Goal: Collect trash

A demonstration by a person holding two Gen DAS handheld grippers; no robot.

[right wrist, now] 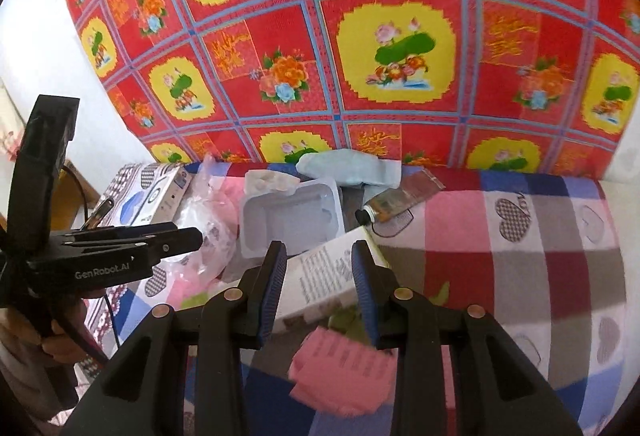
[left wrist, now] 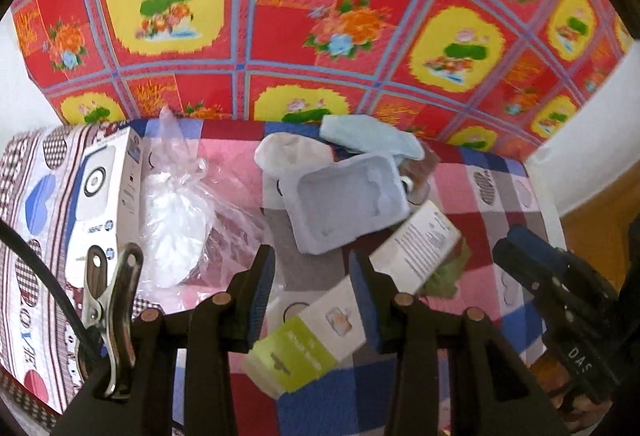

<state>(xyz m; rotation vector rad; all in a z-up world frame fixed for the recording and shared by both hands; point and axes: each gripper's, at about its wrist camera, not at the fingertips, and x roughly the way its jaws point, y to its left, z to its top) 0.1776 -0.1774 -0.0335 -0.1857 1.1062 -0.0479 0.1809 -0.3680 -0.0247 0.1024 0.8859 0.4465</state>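
Through the left wrist view we see the left gripper pointing steeply down over a checked bedsheet, its jaws partly spread with a long white carton with a green end lying slantwise between them; whether the pads actually press on it we cannot tell. Only this view shows that green end, a green scrap beside the carton, a metal clip on a black cable at the left, and the front of a white product box lying on the sheet. The right wrist view gives us what the left does not: a pink ridged piece under the right gripper, a small tube with a black cap, and a reddish transparent wrapper near the wall. Its jaws also stand partly apart with the printed end of the carton between them; again we cannot tell if they pinch it. Both views share the trash heap at the back of the bed: a grey moulded pulp tray, a knotted clear plastic bag, and a pale blue crumpled piece against the red floral cloth. In the right view the left gripper appears side-on at the left, held in a hand. It angles down toward the bag.
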